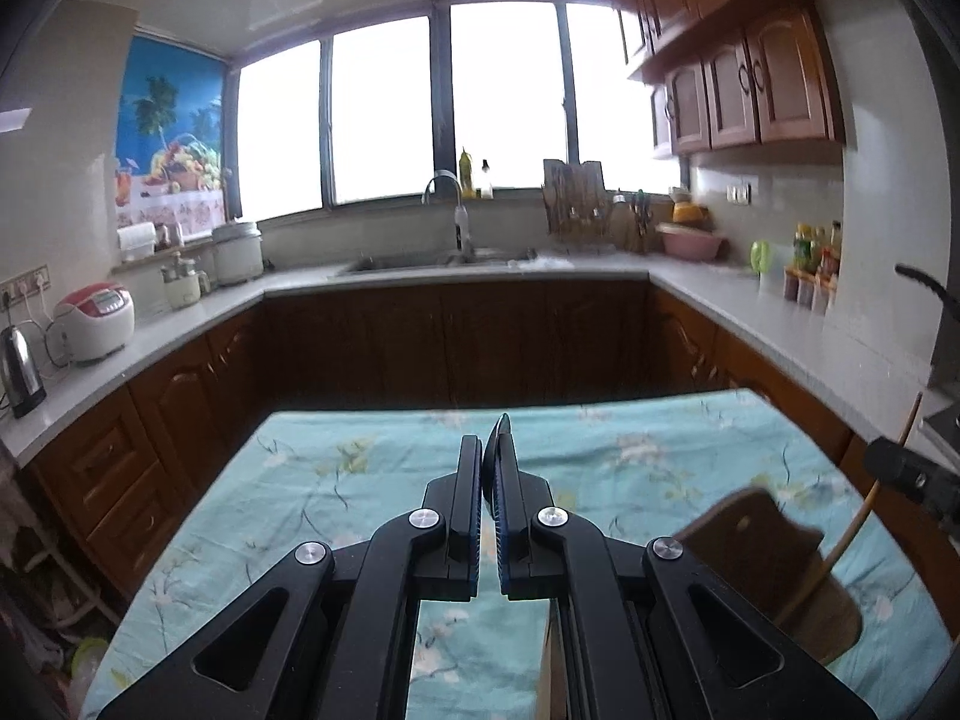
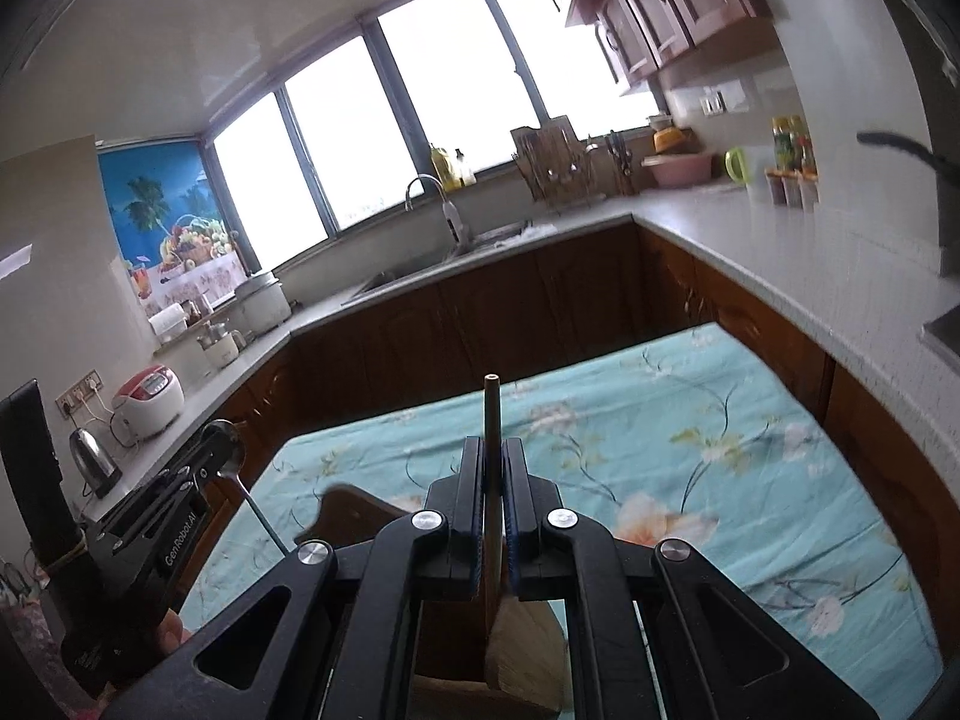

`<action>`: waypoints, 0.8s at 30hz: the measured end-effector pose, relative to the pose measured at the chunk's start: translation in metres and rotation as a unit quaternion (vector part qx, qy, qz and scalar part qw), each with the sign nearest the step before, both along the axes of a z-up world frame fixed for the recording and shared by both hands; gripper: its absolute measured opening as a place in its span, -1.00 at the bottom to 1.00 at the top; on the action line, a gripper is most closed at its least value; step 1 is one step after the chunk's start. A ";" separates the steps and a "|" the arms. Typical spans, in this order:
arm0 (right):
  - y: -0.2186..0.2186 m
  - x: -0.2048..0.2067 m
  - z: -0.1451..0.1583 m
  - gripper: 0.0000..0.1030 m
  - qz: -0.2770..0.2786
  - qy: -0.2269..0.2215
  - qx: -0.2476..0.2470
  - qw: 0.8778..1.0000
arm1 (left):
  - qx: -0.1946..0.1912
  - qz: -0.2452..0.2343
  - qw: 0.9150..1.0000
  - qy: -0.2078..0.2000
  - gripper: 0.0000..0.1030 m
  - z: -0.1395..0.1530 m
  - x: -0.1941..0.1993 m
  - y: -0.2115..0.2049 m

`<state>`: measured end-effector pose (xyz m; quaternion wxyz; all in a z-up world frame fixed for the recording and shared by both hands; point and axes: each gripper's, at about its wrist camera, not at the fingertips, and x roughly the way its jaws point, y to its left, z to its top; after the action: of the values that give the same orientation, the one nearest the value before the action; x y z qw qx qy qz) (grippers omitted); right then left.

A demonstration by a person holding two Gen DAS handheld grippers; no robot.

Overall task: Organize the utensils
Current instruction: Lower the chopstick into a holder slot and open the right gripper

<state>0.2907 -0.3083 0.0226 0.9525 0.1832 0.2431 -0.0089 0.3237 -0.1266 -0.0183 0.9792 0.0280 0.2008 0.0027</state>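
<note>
My left gripper (image 1: 491, 450) is shut on a metal spoon (image 1: 499, 438), seen edge-on between the pads; in the right wrist view the spoon's bowl (image 2: 225, 453) sticks up from that gripper (image 2: 204, 468) at the left. My right gripper (image 2: 493, 450) is shut on a thin wooden utensil handle (image 2: 492, 414) that points up and runs down towards a brown wooden utensil holder (image 2: 354, 510) below. The holder (image 1: 774, 546) also shows low right in the left wrist view, with the thin handle (image 1: 852, 534) leaning over it.
Both grippers hover over a table with a light blue flowered cloth (image 1: 372, 468). Beyond it are dark wood cabinets, a grey U-shaped counter (image 1: 750, 294), a sink with a tap (image 1: 447, 192), a rice cooker (image 1: 96, 318) and a kettle (image 1: 21, 369) at the left.
</note>
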 end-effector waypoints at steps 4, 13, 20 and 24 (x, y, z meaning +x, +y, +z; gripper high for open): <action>-0.004 0.003 -0.003 -0.88 0.000 0.009 0.009 1.000 | -0.003 -0.007 1.000 0.024 -0.94 0.013 0.010 0.010; -0.007 0.006 -0.005 -0.79 0.007 0.023 0.017 1.000 | -0.010 -0.019 0.999 0.040 -0.91 0.042 0.028 0.026; -0.007 0.002 -0.006 -0.78 0.010 0.029 0.023 0.999 | -0.032 -0.028 0.997 0.058 -0.28 0.042 0.032 0.039; -0.008 0.002 -0.007 -0.54 0.014 0.031 0.031 0.999 | -0.032 -0.028 0.997 0.057 -0.24 0.044 0.033 0.043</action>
<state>0.2926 -0.3164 0.0159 0.9384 0.2086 0.2754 0.0058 0.3568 -0.0833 0.0262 0.9662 0.0021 0.2558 -0.0326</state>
